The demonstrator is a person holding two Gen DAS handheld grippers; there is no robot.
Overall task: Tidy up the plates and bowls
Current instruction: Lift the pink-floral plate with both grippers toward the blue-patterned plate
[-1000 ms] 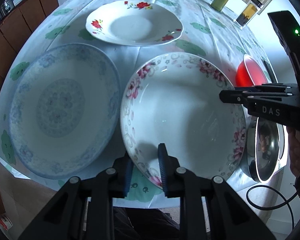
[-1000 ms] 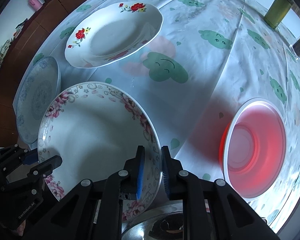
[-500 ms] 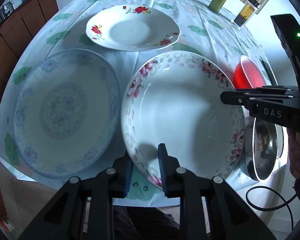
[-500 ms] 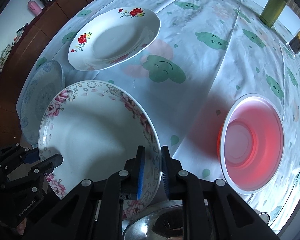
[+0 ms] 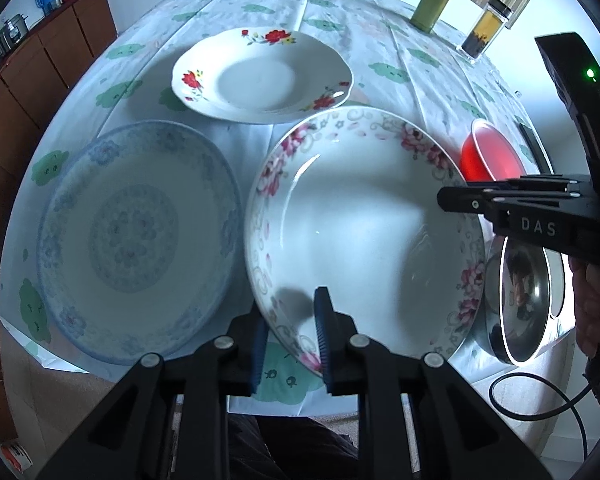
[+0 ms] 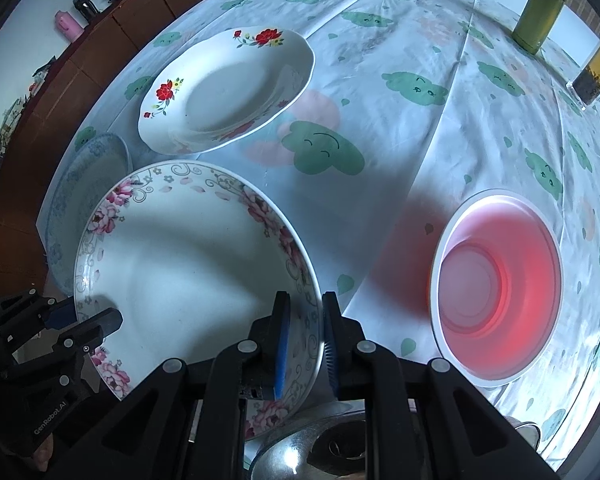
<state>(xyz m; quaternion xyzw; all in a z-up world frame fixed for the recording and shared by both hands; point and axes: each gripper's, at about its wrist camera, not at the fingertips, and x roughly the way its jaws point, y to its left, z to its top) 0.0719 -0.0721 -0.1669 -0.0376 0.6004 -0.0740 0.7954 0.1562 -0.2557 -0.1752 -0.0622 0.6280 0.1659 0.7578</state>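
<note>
Plates and bowls, mid-lift.
Blue-patterned plate [image 5: 134, 240] lies at the left. Beside it the pink-flowered dish [image 5: 364, 236] is gripped by both tools: left gripper [image 5: 290, 336] clamps its near rim, right gripper [image 6: 305, 340] its right rim. Since a second ago the dish has tilted up slightly toward the red-flowered plate [image 5: 262, 74], suggesting stacking. Red bowl [image 6: 496, 286] sits at the right.

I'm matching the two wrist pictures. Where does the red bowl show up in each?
Left wrist view: the red bowl sits at right of centre, partly hidden behind the pink-flowered plate's rim.
Right wrist view: the red bowl is at lower right, fully visible.
Shared landmark: the red-flowered plate, upper middle in both.
</note>
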